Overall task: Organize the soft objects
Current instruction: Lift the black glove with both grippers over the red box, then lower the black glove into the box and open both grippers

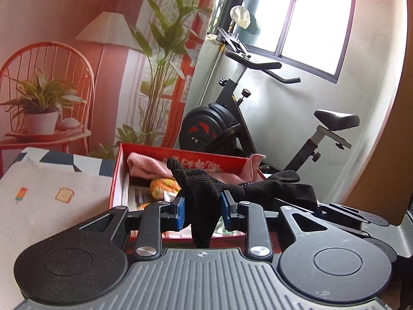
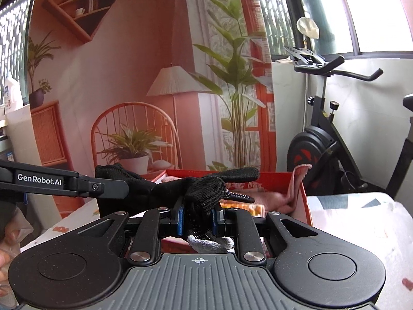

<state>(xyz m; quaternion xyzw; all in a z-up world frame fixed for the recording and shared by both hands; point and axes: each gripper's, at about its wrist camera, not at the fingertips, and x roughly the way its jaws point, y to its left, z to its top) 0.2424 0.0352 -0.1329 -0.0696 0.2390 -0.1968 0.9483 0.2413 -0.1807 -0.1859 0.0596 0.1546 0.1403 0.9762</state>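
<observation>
- Glove [image 1: 204,193], black knit, hangs between both claws above the near edge of the red box [image 1: 117,170], one end in each.
- Printed cloth [image 1: 51,196] with a popsicle and a toast motif covers the surface left of the box in the left wrist view; whether that surface is a counter or a bed cannot be told.
- Left claw [image 1: 203,210] has its blue pads [image 1: 180,210] closed partway onto the glove, whose knit fingers stick up past the pads while the rest droops below.
- Inside the box lie a pink towel [image 1: 147,166] and an orange-and-yellow soft item [image 1: 164,187]; a pink cloth corner [image 1: 254,164] hangs over the far right rim.
- Right claw [image 2: 197,219] is pinched almost closed on the glove's other end, with a grey cuff [image 2: 211,242] bulging out beneath the pads.
- Exercise bike [image 1: 232,118] stands behind the box, to the right, under the window [image 1: 317,20].
</observation>
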